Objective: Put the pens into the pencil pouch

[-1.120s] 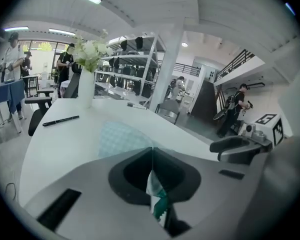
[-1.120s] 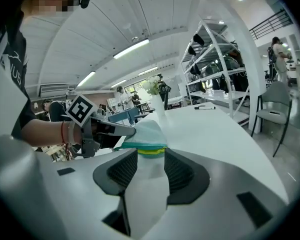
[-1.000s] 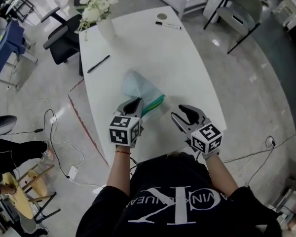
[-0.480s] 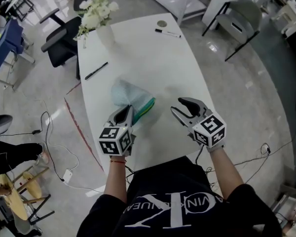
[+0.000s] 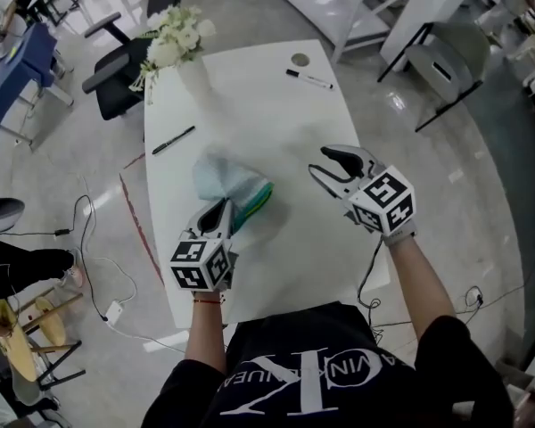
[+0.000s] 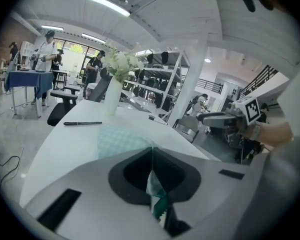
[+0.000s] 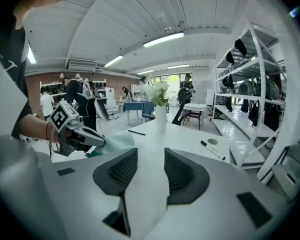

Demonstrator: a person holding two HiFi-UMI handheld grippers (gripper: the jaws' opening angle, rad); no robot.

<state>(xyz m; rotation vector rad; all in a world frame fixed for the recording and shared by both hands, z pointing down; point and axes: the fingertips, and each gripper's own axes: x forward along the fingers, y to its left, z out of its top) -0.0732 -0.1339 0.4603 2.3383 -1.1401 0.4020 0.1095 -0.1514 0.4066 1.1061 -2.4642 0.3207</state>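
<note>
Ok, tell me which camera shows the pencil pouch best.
Head view: it shows the whole pencil pouch, one end pinched in the left claw. The left gripper view shows only its pinched edge and some mesh; the right gripper view shows a small, distant patch.

The white table [image 5: 281,127] lies bare between the right gripper [image 5: 319,162] and the marker pen [image 5: 308,79] at the far end. The pencil pouch [image 5: 225,180] fills the near left; beyond it, a black pen [image 5: 174,140], then the flower vase [image 5: 194,71].
</note>
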